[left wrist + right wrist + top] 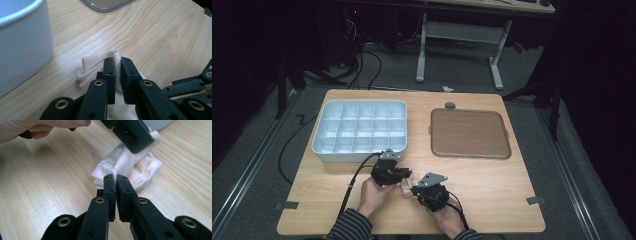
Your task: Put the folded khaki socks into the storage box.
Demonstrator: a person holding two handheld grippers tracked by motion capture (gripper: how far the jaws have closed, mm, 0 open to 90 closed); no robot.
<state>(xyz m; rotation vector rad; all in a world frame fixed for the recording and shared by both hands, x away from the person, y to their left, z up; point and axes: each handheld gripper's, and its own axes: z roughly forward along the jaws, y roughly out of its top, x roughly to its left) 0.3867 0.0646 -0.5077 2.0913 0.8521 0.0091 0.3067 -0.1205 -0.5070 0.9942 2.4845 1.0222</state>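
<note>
Near the front edge of the pale wood-grain table, between my two hands, lies a small cream sock, soft ribbed knit, folded and bunched, with a line of tiny white print along one fold. My left gripper is clamped on a raised fold of it: the two black, blocky jaws pinch the cloth so that it stands up in a thin ridge between them. My right gripper is closed on the near edge of the same sock, with a sliver of cloth caught between its jaws, as far as I can make out from so close. From above, the sock is mostly hidden under the grippers and hard to read.

Just beyond my left hand sits a white plastic tray with rounded corners, divided into a grid of square compartments; in the left gripper view its smooth wall is cut off at the frame edge. Well to the right lies a flat brown board with a grey rim and rounded corners.
</note>
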